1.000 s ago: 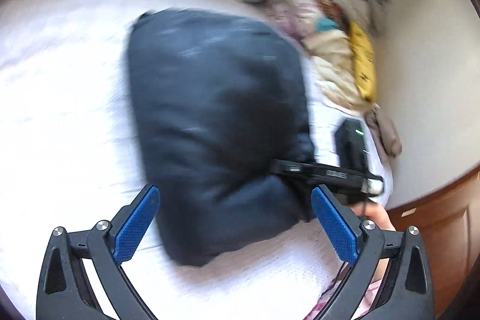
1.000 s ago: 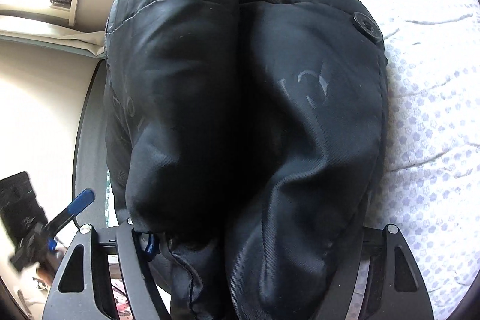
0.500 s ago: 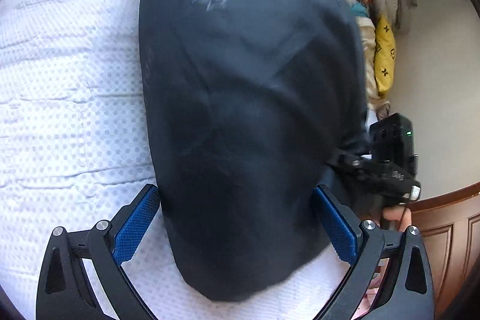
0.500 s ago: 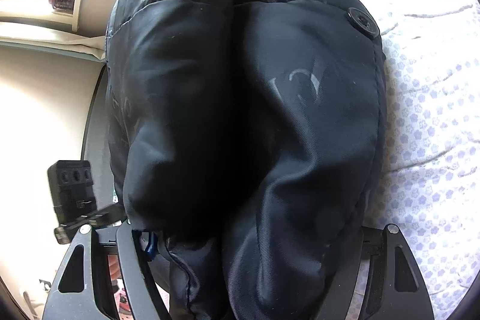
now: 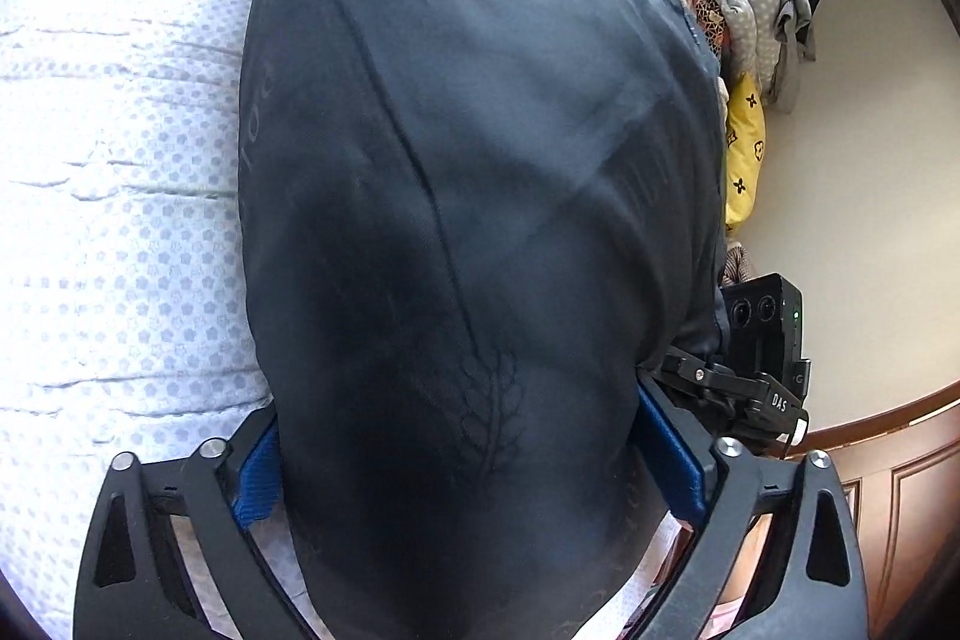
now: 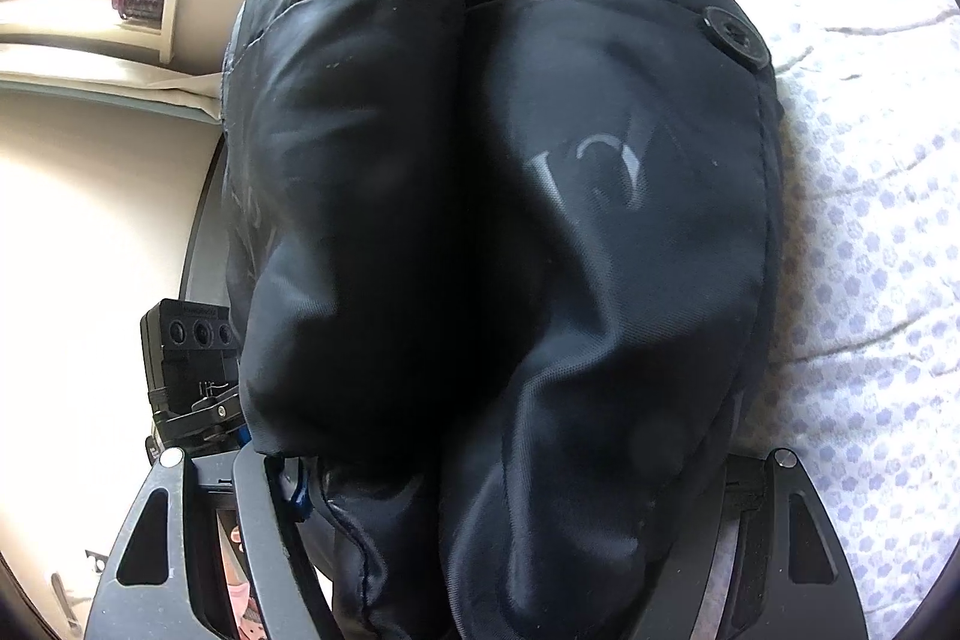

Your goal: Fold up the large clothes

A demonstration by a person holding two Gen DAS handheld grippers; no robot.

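White dotted bed (image 5: 120,232) carries the folded dark puffer jacket (image 5: 468,232), clothes pile (image 5: 744,58) by the wall behind it. Left gripper (image 5: 468,466) straddles the jacket's near end, jaws wide and closing, blue pads at the fabric's sides. Right gripper (image 6: 510,496) clamps the bunched jacket at its other end; black snap button (image 6: 735,34) on top.

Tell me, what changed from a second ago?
The left claw dropped onto the jacket, which now sits between its fingers as they start closing. The right claw stayed clamped on the folded jacket, which still lies on the bed.
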